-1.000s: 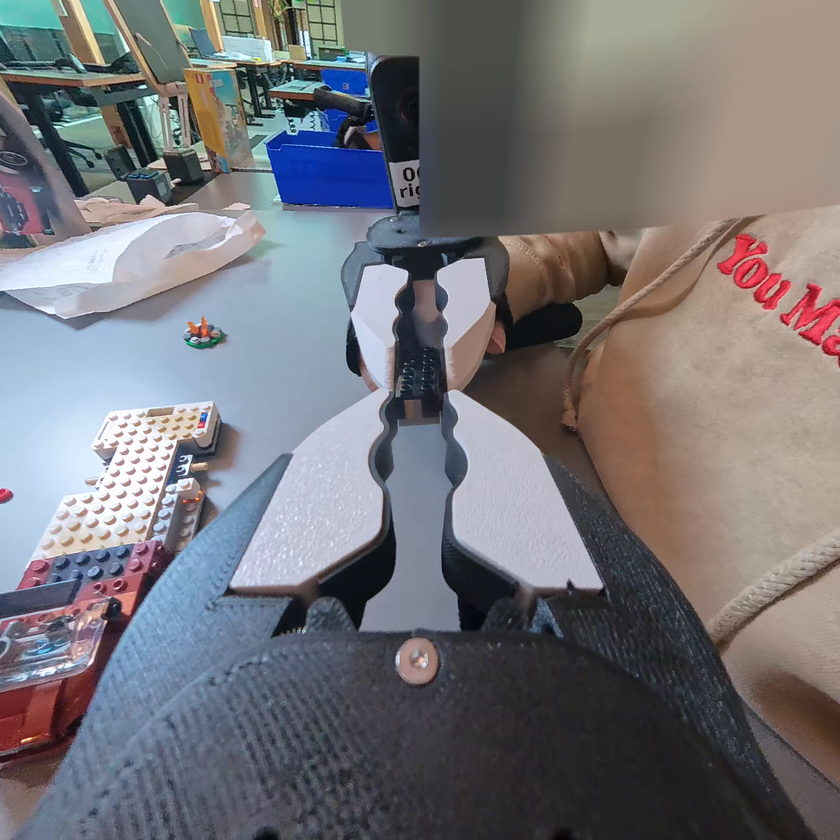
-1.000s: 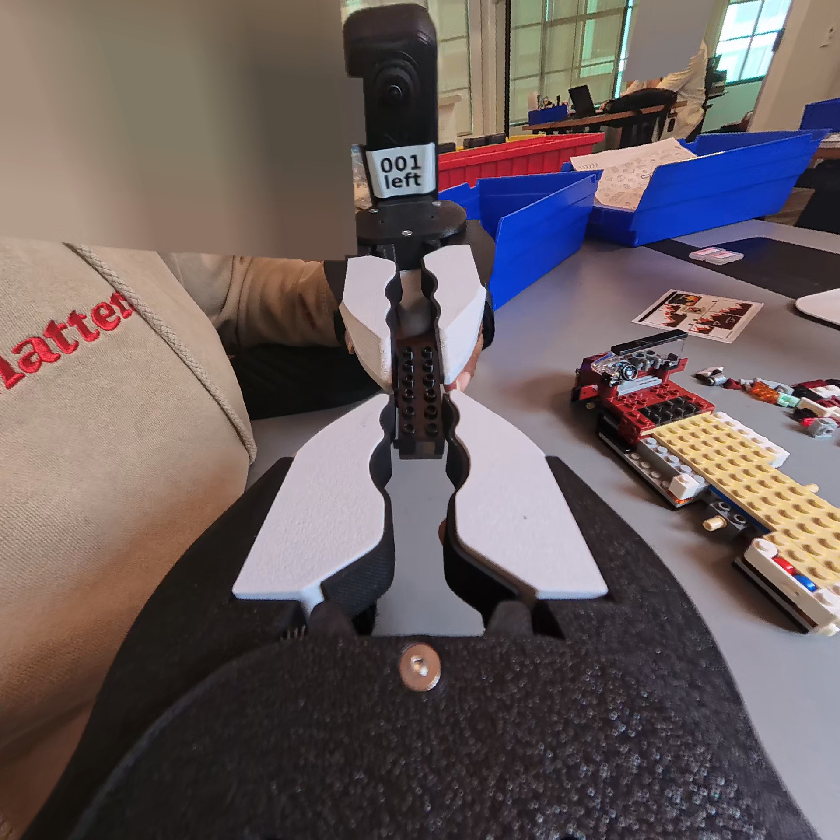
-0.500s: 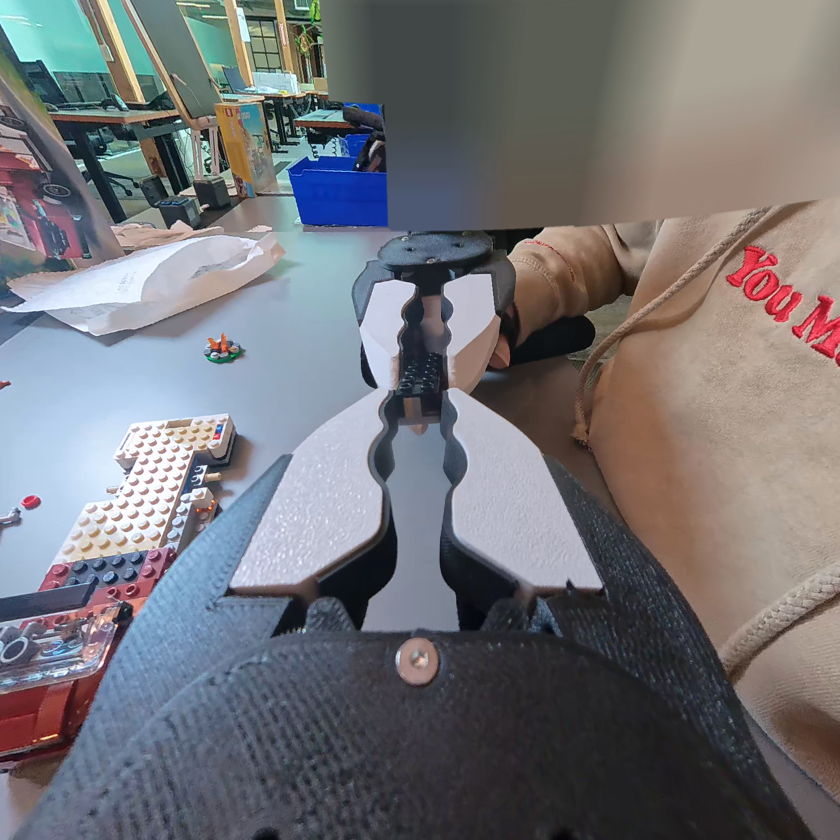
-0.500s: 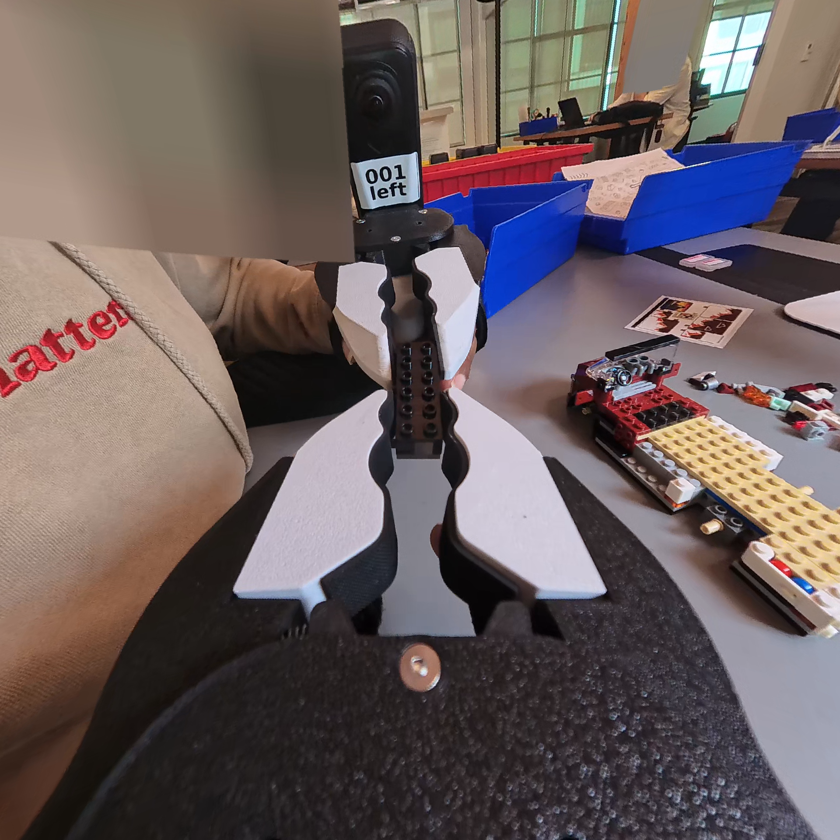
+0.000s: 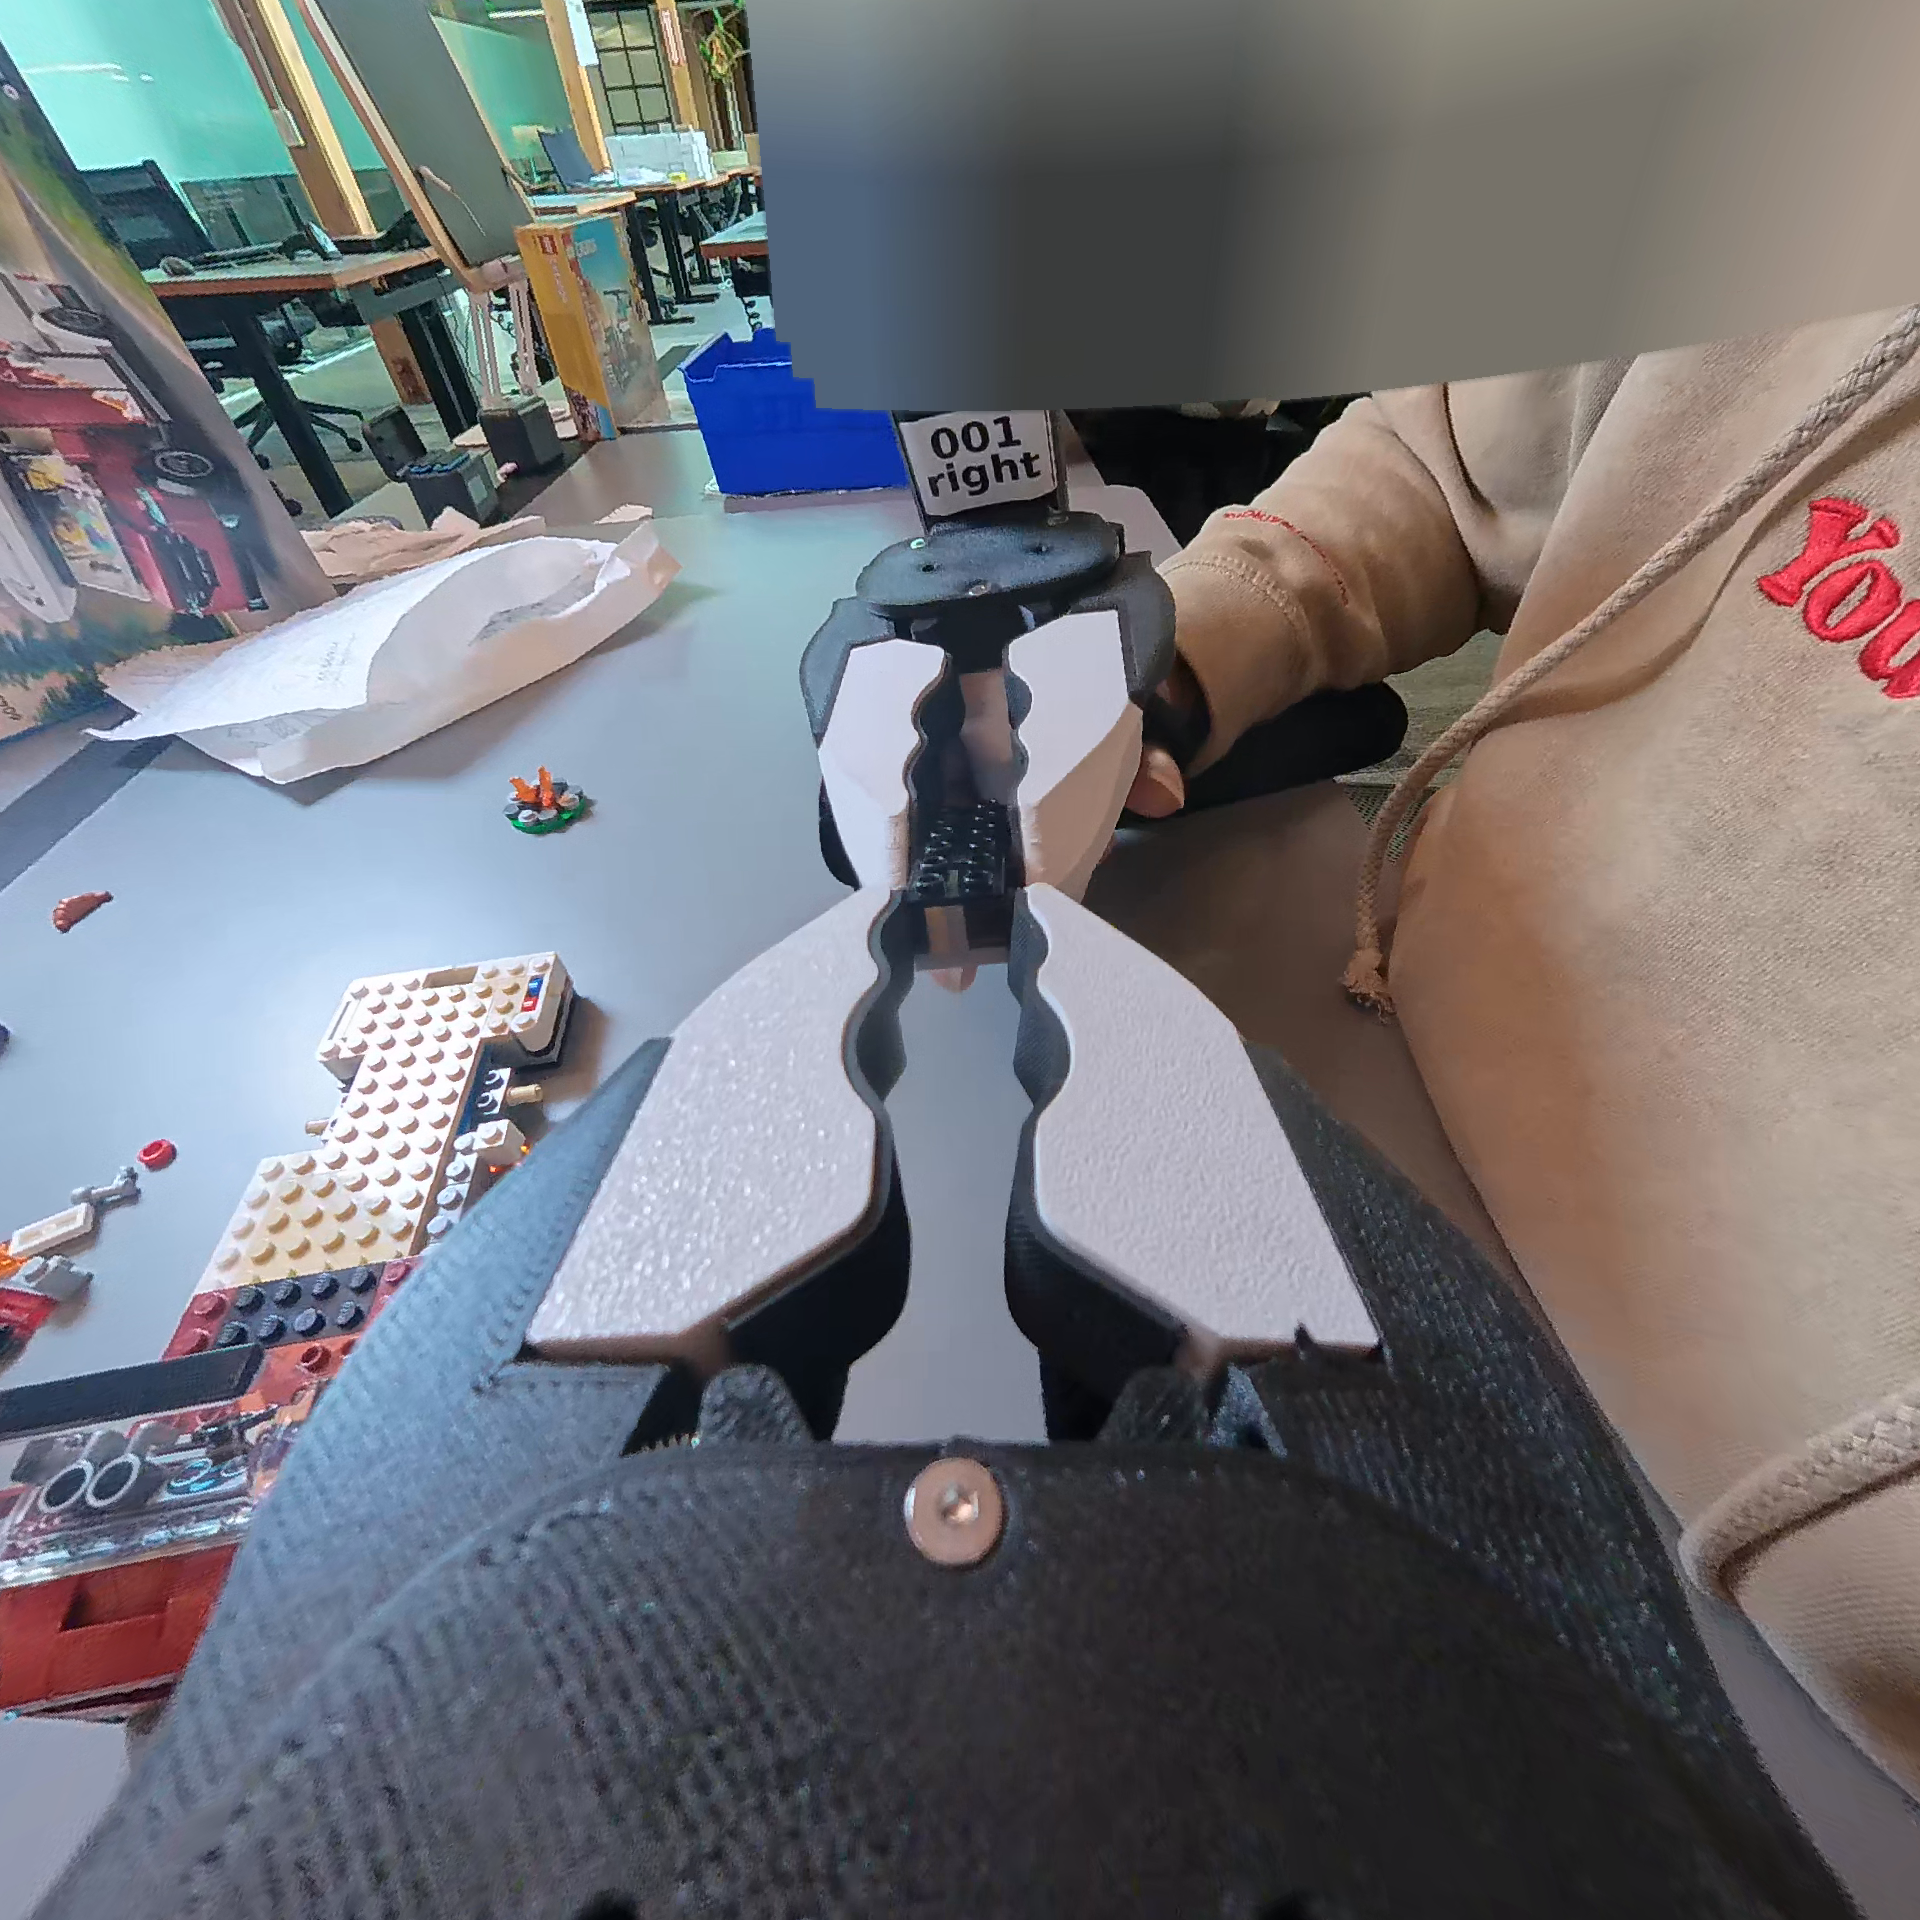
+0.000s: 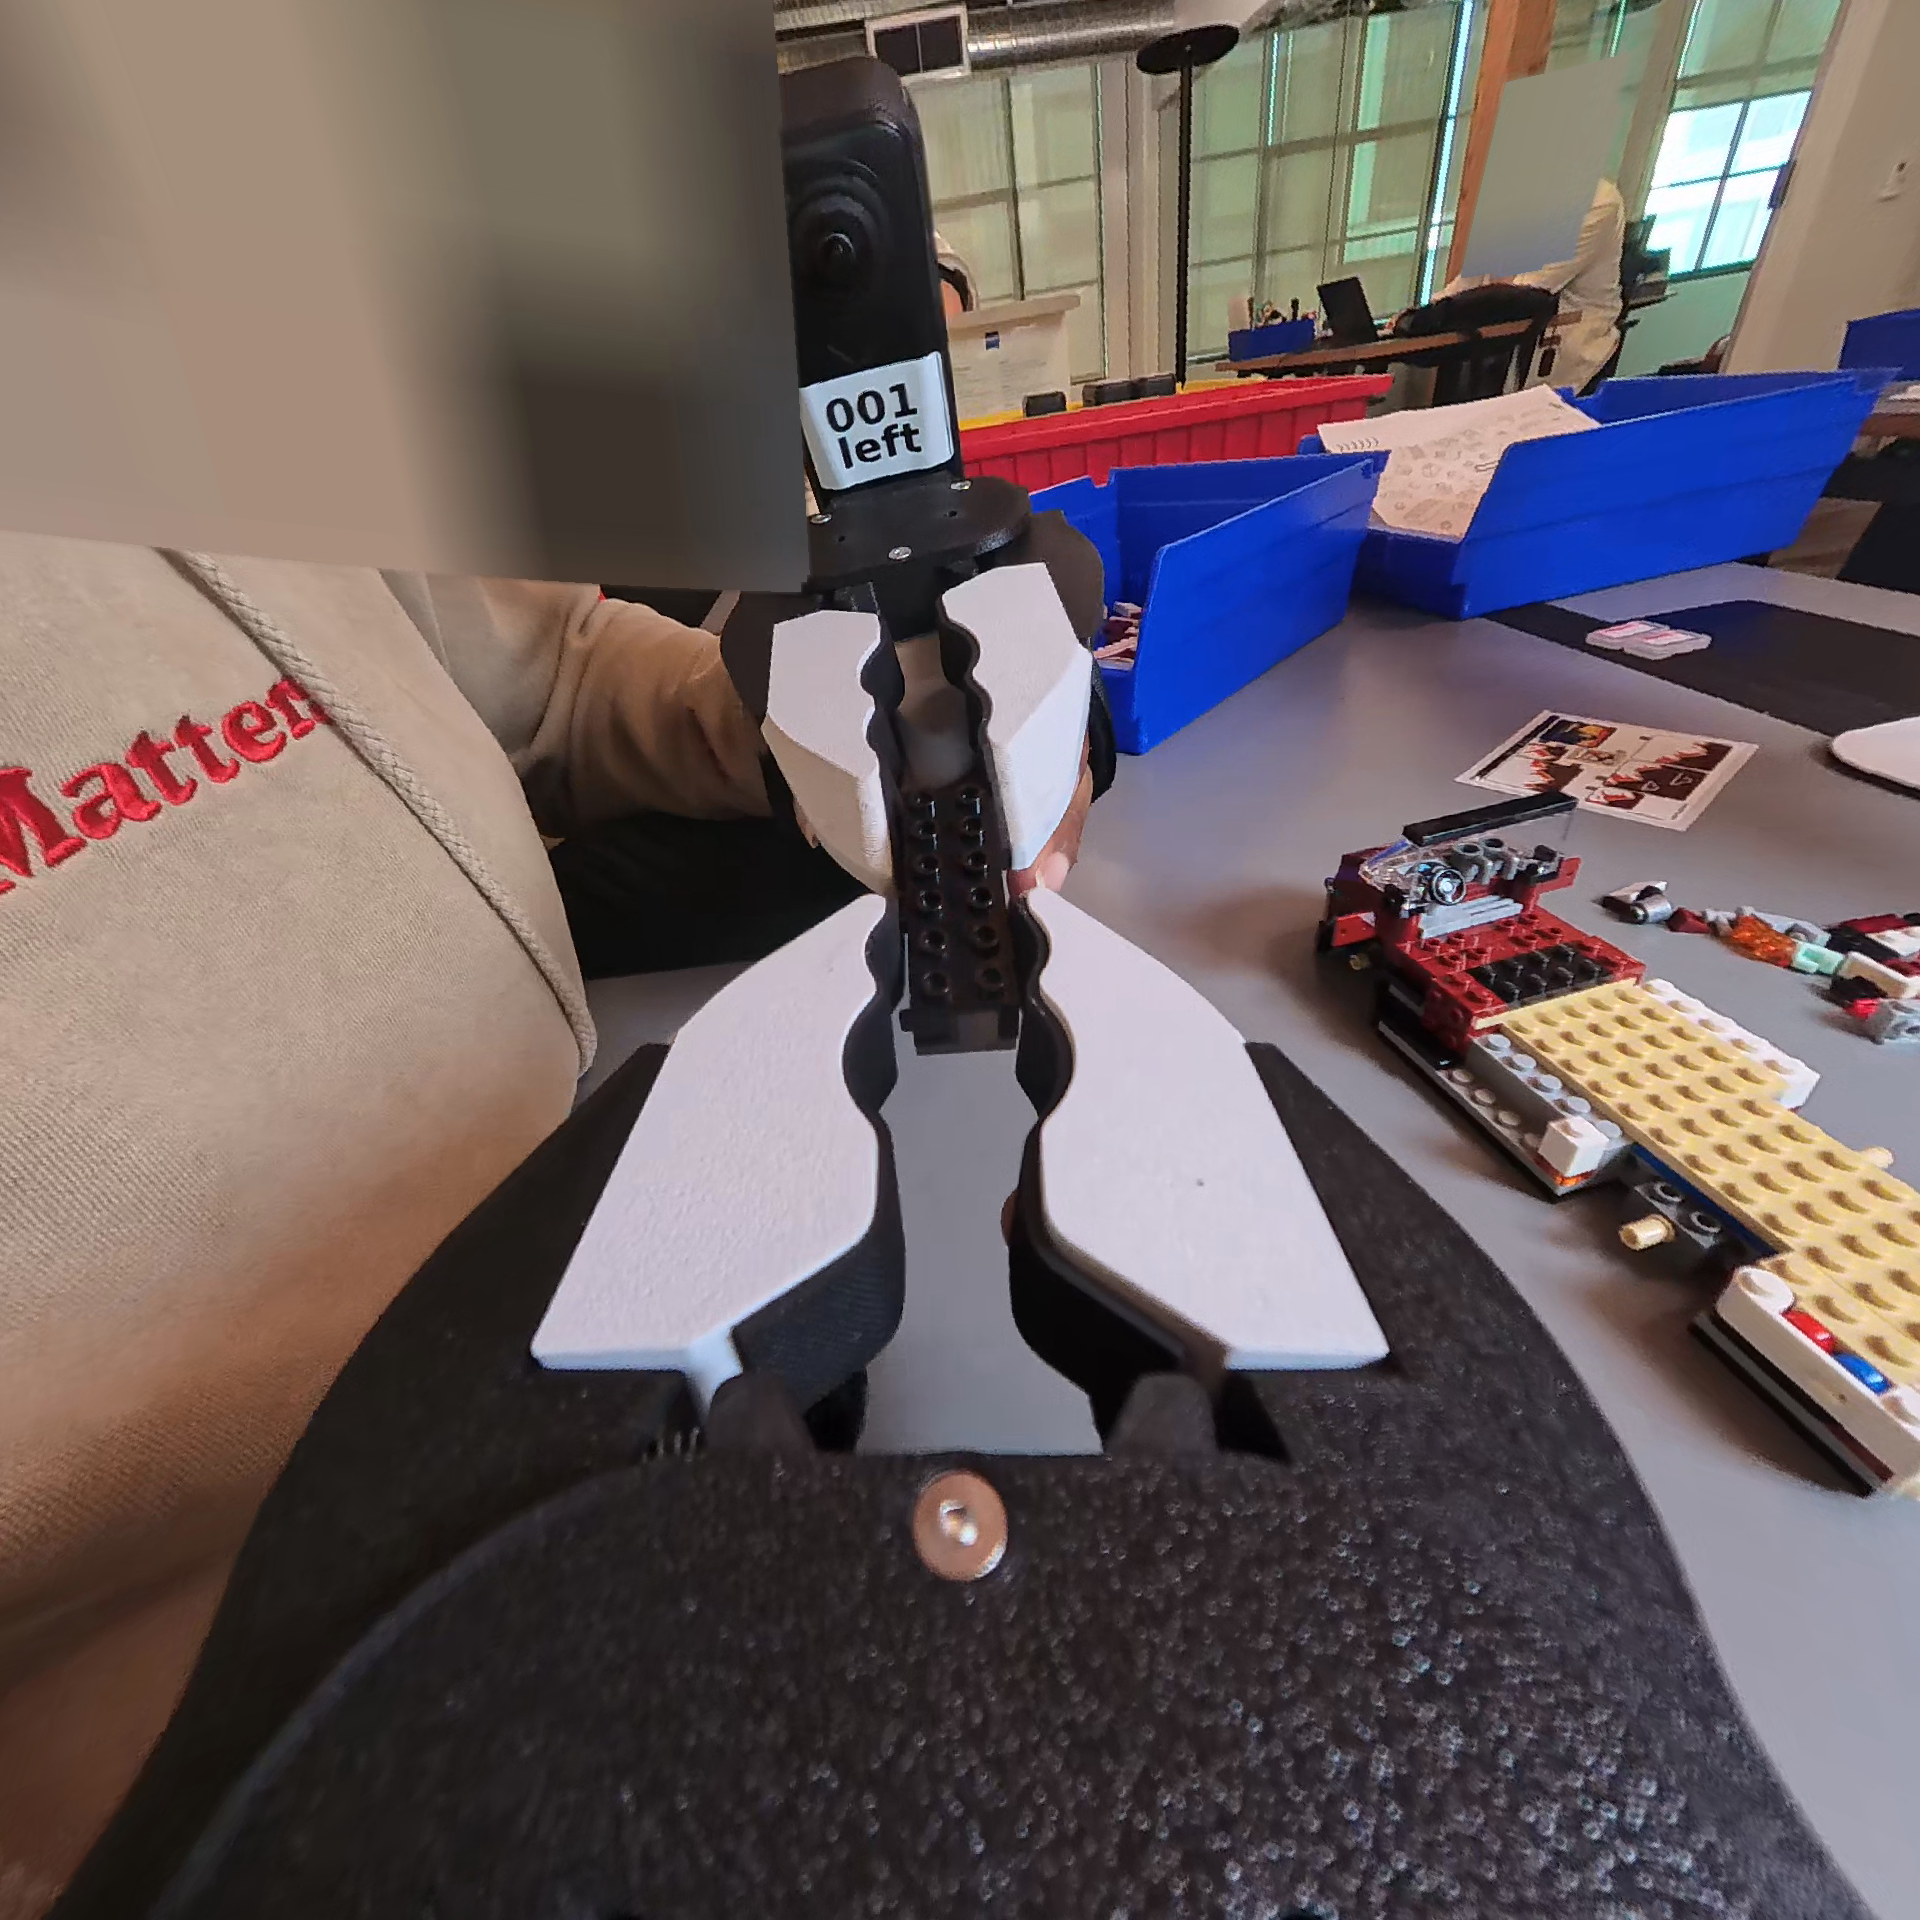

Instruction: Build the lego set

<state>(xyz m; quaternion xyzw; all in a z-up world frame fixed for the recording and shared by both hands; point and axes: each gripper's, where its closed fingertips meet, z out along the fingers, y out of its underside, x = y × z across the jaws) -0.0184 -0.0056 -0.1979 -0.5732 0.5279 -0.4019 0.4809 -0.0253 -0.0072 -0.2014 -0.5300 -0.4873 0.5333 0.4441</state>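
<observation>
Dark brown studded brick stack (image 6: 958, 925) sits between both grippers, held above the grey table (image 6: 1299, 852), tip to tip in front of the person's beige hoodie (image 6: 260, 935). In the left wrist view it reads as a black studded top over a brown block (image 5: 961, 883).

Right gripper (image 6: 958, 1023): jaws narrow, both black wavy pads pressed on the near end of the stack. Left gripper (image 5: 954, 940): same story, narrow, pads clamped on the opposite end. So we have a two-handed hold on one piece, each claw closed on it from its own side. A fingertip shows just under the stack in the left wrist view.

We can't tell whether the stack is one part or two pressed together; the seam is hidden by the pads.

Outward: partly built model (image 6: 1621, 1049) with tan plates and dark red bricks lies on the table, well apart from the grippers. Loose small parts (image 6: 1787, 935) beyond it, a printed sheet (image 6: 1605, 769), blue bins (image 6: 1247, 582) and a red bin (image 6: 1164, 426) behind. Left side: white paper bag (image 5: 416, 644), small green-and-orange piece (image 5: 545, 805).

Model looks unfinished; the held stack is not on it.
</observation>
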